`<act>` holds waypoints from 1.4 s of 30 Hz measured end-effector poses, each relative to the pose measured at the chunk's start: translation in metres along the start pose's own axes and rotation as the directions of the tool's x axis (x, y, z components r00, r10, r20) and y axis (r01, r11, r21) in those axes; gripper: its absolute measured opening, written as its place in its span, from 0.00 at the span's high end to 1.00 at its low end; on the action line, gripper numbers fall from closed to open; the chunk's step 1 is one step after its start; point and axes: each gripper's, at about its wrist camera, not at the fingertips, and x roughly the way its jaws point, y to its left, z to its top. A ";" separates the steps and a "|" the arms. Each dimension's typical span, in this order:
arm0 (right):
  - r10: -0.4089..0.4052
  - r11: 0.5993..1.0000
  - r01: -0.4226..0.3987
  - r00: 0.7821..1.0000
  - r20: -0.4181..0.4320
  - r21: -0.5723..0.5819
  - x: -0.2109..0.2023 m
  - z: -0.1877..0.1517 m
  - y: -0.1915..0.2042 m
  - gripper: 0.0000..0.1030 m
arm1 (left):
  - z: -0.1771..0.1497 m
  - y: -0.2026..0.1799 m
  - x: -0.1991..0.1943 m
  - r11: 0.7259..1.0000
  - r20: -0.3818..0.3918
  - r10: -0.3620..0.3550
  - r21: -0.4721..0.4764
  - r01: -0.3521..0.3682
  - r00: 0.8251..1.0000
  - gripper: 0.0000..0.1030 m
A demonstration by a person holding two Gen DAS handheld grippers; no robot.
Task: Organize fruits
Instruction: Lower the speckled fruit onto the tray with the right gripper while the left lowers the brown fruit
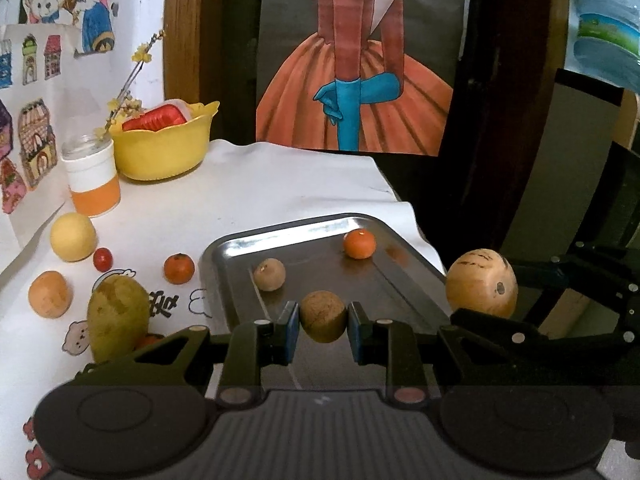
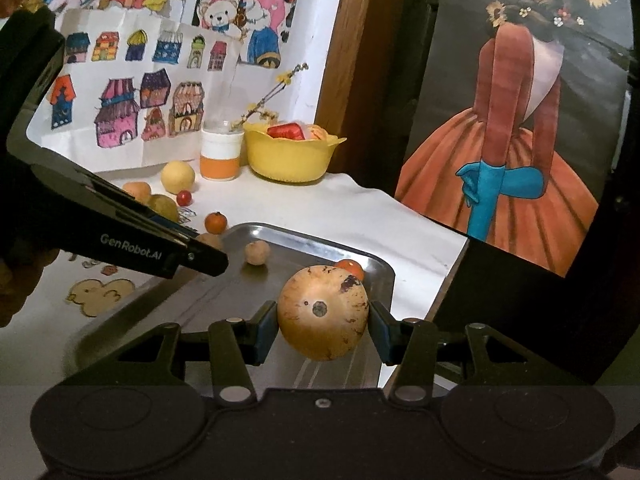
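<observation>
A small brown fruit (image 1: 322,316) is gripped between the blue pads of the left gripper (image 1: 323,326) and held over the near end of the metal tray (image 1: 224,248). A larger tan, speckled fruit (image 2: 323,312) is clamped in the right gripper (image 2: 323,322) above the tray's right side. Two pieces are seen already on the tray: a pale round fruit (image 1: 269,274) and a small orange one (image 1: 359,243). Several others are left on the white cloth (image 1: 280,184) to the left, among them a yellow apple (image 1: 73,236), a greenish mango (image 1: 117,316) and a small tangerine (image 1: 179,268). The placing step appears to be in hand, with both loads over the tray. Each fruit would next need to be lowered onto a bare part of the tray, clear of the other pieces, before the jaws are opened, since round fruit may roll.
</observation>
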 end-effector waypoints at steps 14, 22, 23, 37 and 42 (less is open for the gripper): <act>0.056 0.997 -0.058 0.998 -0.035 -0.044 0.063 0.009 -0.016 0.51 | 0.013 0.015 0.048 0.999 -0.071 0.038 -0.013 -0.039 0.997 0.73; 0.068 0.997 -0.070 0.997 -0.046 -0.036 0.081 0.013 -0.022 0.51 | 0.016 0.020 0.061 0.999 -0.085 0.047 -0.019 -0.049 0.995 0.73; 0.069 0.997 -0.071 0.996 -0.048 -0.038 0.083 0.014 -0.022 0.51 | 0.016 0.021 0.062 0.999 -0.086 0.047 -0.021 -0.049 0.995 0.73; 0.059 0.997 -0.063 0.995 -0.081 -0.049 0.100 0.015 -0.020 0.51 | 0.021 0.027 0.070 0.997 -0.089 0.063 -0.033 -0.066 0.994 0.73; 0.059 0.997 -0.064 0.994 -0.087 -0.050 0.103 0.015 -0.019 0.51 | 0.022 0.028 0.071 0.997 -0.092 0.062 -0.032 -0.065 0.994 0.73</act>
